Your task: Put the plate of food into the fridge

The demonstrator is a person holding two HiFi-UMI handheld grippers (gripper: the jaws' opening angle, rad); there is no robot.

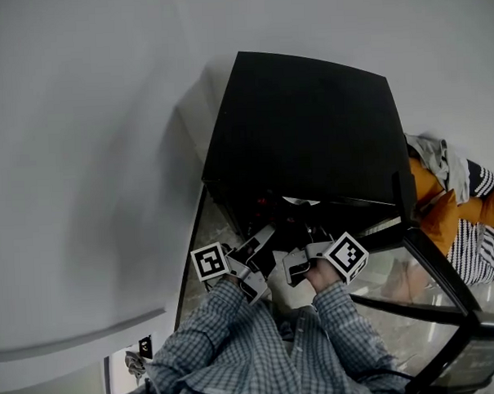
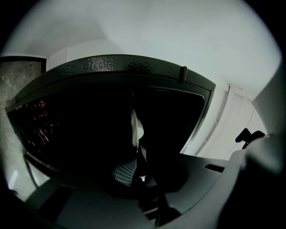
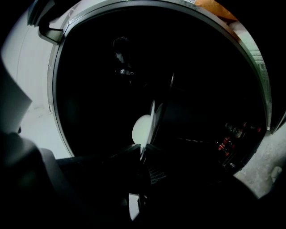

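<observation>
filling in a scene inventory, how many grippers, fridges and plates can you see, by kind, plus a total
grippers: 2, the left gripper and the right gripper
fridge: 1
plate: 1
total: 4

The dark inside of the fridge (image 1: pixel 301 124) is swallowing your plate (image 2: pixel 133 127); you are seeing only its edge, the food unreadable.
</observation>
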